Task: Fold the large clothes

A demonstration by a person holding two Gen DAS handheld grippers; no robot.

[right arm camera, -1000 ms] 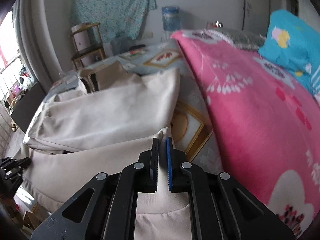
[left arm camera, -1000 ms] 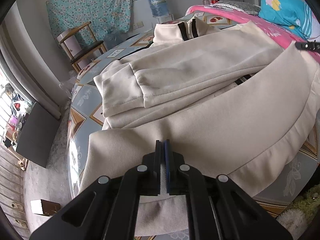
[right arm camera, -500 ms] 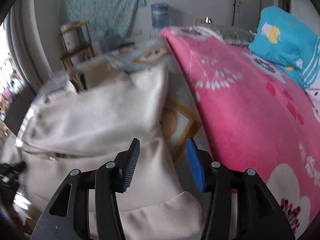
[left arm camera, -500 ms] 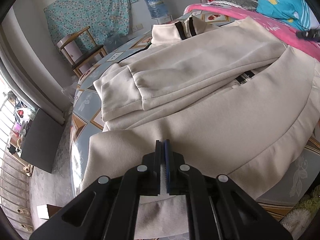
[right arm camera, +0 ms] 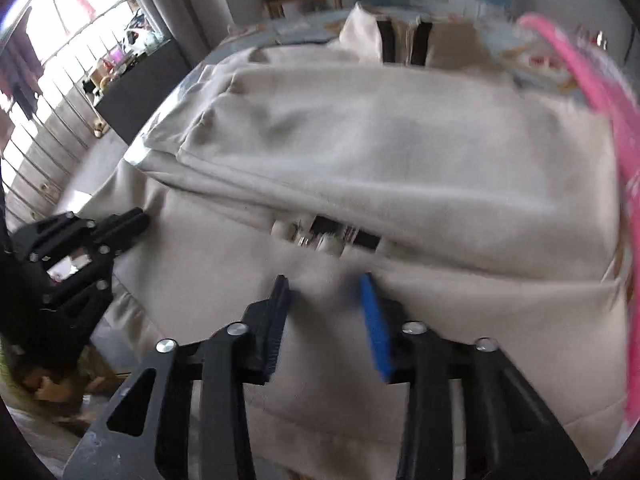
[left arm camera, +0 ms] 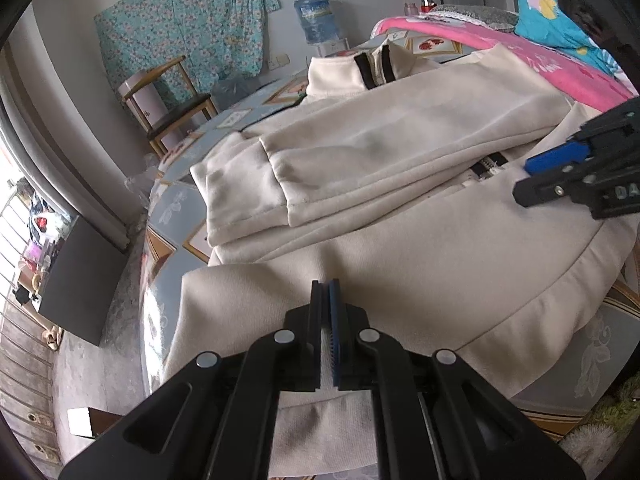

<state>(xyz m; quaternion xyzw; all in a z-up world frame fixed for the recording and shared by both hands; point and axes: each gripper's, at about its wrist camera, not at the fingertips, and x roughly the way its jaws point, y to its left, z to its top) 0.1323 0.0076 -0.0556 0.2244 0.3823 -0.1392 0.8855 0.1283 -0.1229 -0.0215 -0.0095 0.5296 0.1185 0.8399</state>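
Observation:
A cream zip jacket (left arm camera: 400, 264) lies spread on the patterned tabletop (left arm camera: 176, 208), one sleeve (left arm camera: 360, 148) folded across its body and the black-banded collar (left arm camera: 372, 64) at the far end. My left gripper (left arm camera: 325, 292) is shut on the jacket's near hem, with cloth pinched between its pads; the right wrist view shows it at the left edge (right arm camera: 136, 216). My right gripper (right arm camera: 323, 292) hovers over the jacket's middle, just short of the zip (right arm camera: 332, 236). Its jaws are closing, cloth lies beneath them, and the pads grip nothing. The left wrist view shows the right gripper (left arm camera: 536, 176) at the right.
A pink blanket (left arm camera: 560, 68) and a blue pillow (left arm camera: 548, 28) lie beyond the jacket on the right. A wooden chair (left arm camera: 172, 100) and a water bottle (left arm camera: 318, 20) stand by the far wall. A black box (left arm camera: 80, 280) sits on the floor left of the table.
The right gripper let go of the hem corner, opened wide, and swung left over the jacket's middle near the zip, its jaws now narrower. The left gripper kept its grip and place.

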